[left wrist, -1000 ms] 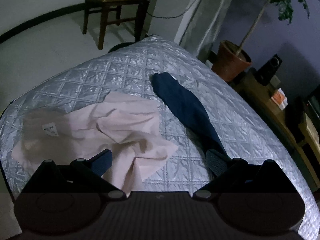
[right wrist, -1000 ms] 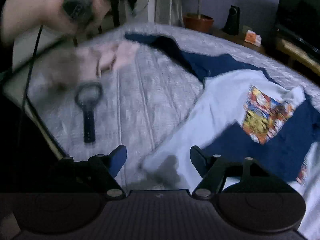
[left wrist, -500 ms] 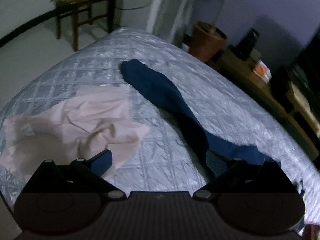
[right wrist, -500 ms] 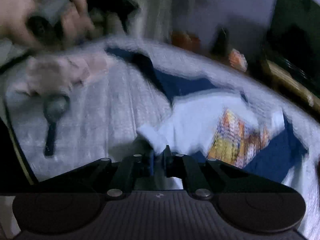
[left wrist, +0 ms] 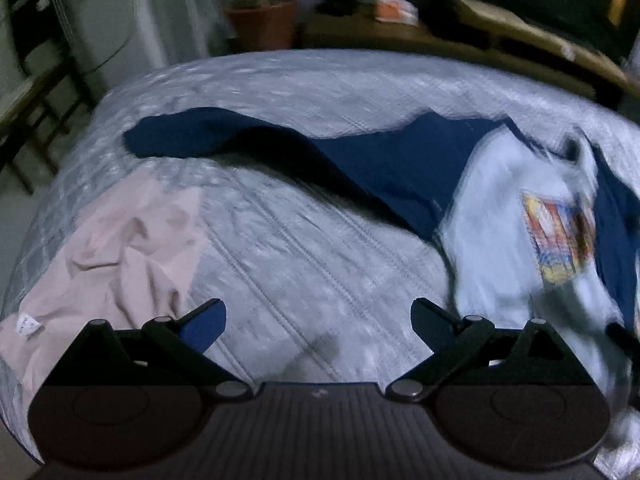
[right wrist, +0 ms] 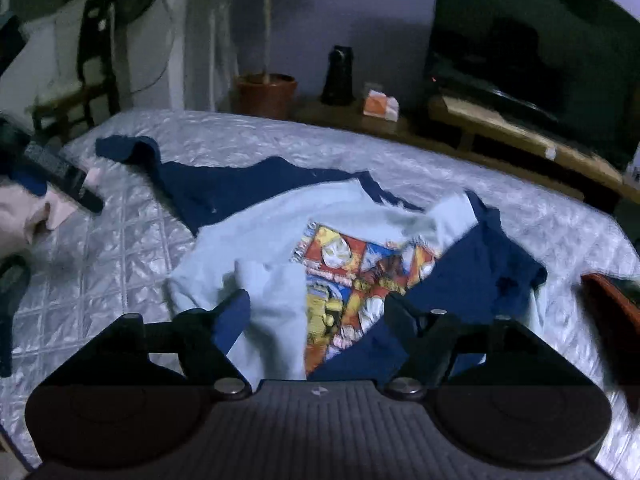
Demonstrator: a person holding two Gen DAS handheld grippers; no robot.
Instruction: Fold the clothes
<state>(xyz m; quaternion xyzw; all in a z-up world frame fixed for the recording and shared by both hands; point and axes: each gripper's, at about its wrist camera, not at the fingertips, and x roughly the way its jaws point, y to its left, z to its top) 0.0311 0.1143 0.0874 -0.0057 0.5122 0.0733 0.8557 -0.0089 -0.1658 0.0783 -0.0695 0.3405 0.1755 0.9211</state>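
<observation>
A light-blue shirt (right wrist: 260,236) with navy sleeves and a bright comic print (right wrist: 360,264) lies rumpled on the silver quilted bedcover (right wrist: 120,264). One navy sleeve (left wrist: 224,136) stretches away to the left. My right gripper (right wrist: 316,300) hovers over the shirt's near hem. Its jaws are opening, and a raised fold of light-blue cloth lies loose between them, close to the left finger. My left gripper (left wrist: 318,312) stands open over bare bedcover, between a crumpled pink garment (left wrist: 128,248) on its left and the shirt (left wrist: 500,216) on its right.
A black loop-handled tool (right wrist: 12,292) lies at the bed's left edge. Behind the bed are a potted plant (right wrist: 266,94), a dark speaker (right wrist: 340,76) and a low wooden bench (right wrist: 500,120) under a screen. A reddish-brown object (right wrist: 612,312) sits at the right edge.
My right gripper shut on the light-blue hem, drew it over the shirt, then opened. My left gripper swung right, from the pink garment towards the shirt, staying open.
</observation>
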